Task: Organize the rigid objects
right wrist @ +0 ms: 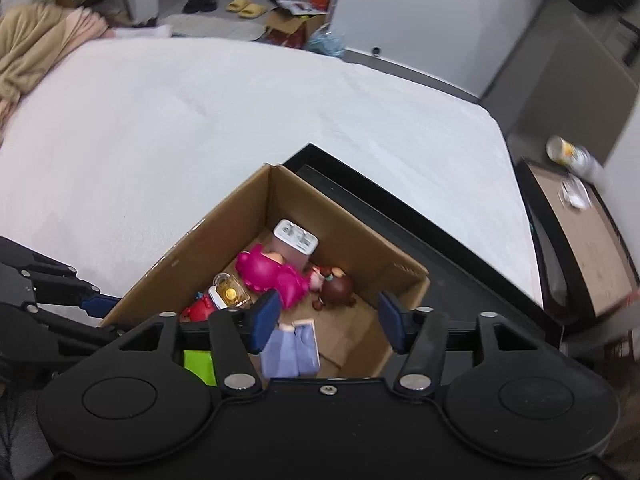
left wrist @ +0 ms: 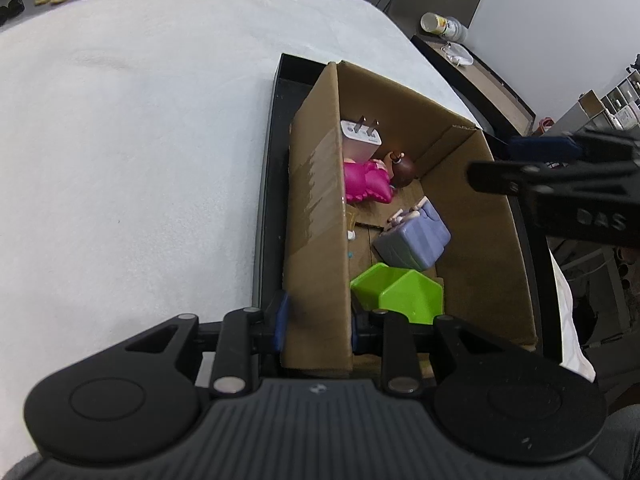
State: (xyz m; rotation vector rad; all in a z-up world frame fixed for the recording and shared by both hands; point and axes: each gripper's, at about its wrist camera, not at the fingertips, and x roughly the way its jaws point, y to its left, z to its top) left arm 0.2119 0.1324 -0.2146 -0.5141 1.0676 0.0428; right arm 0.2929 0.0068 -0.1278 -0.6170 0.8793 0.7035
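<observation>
A cardboard box [left wrist: 316, 216] [right wrist: 404, 276] sits in a black tray [left wrist: 268, 216] [right wrist: 460, 248] on a white cloth. Inside lie a white plug charger [left wrist: 360, 138] [right wrist: 296, 240], a pink toy [left wrist: 366, 182] [right wrist: 272, 276], a brown-haired doll [left wrist: 402, 168] [right wrist: 336, 290], a lilac block [left wrist: 412, 236] [right wrist: 290, 350], a green container [left wrist: 400, 292] [right wrist: 200, 366], a small glass bottle [right wrist: 230, 290] and a red toy [right wrist: 198, 310]. My left gripper [left wrist: 318, 326] is shut on the box's left wall. My right gripper [right wrist: 328, 322] [left wrist: 532, 160] is open and empty above the box.
A white cloth [left wrist: 140, 140] [right wrist: 240, 120] covers the surface. A dark side table [right wrist: 580, 248] with a bottle [right wrist: 572, 156] [left wrist: 442, 26] stands to the right. Slippers [right wrist: 246, 7] and a cardboard box [right wrist: 292, 24] lie on the floor beyond.
</observation>
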